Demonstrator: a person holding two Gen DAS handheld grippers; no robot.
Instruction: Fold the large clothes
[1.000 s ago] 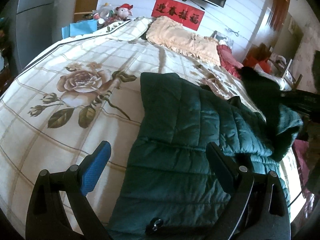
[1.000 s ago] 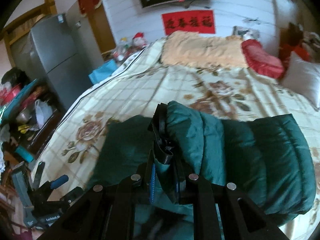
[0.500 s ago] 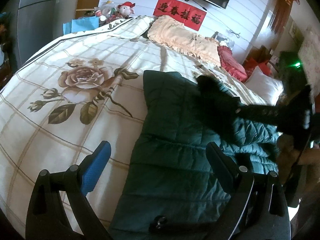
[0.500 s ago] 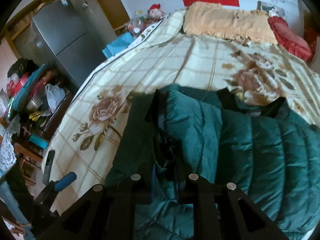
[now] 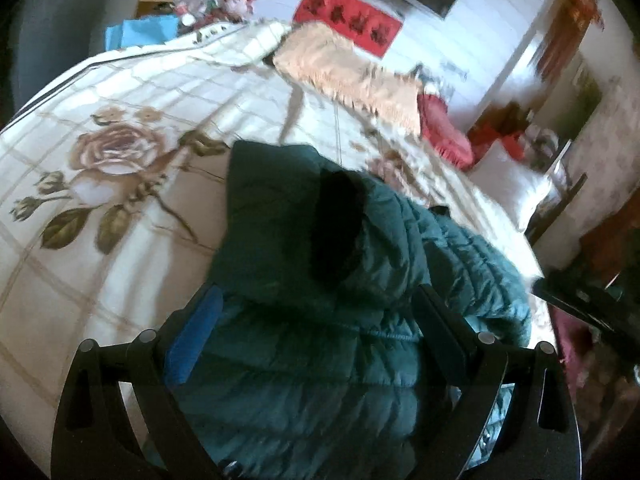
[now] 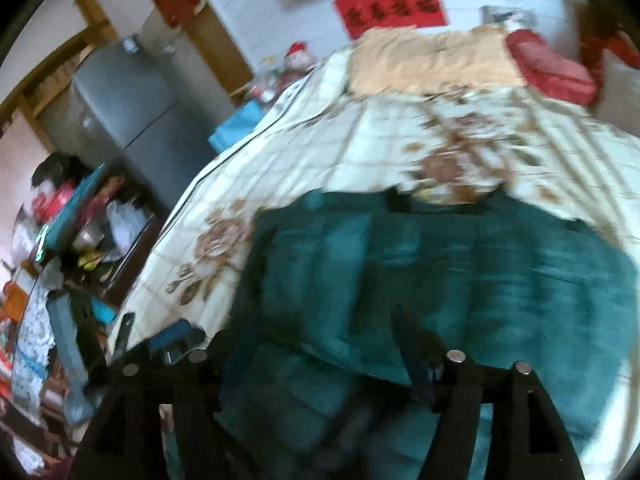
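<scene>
A dark green quilted jacket (image 5: pixel 320 320) lies on the bed's floral cover (image 5: pixel 120 160), one side folded over the body with a black cuff (image 5: pixel 336 220) on top. It also shows in the right wrist view (image 6: pixel 460 272), spread flat. My left gripper (image 5: pixel 316 308) is open, its fingers straddling the jacket's near part. My right gripper (image 6: pixel 320 340) is open over the jacket, holding nothing; this view is blurred.
A beige pillow (image 5: pixel 352 76) and a red cushion (image 5: pixel 444 132) lie at the bed's head. A grey fridge (image 6: pixel 132 108) and cluttered shelves (image 6: pixel 72 232) stand left of the bed. A chair (image 5: pixel 560 204) and furniture stand to the right.
My right gripper has let go of the jacket fold and opened, pulling back toward me. The folded side now lies on the jacket. My left gripper moved forward over the jacket.
</scene>
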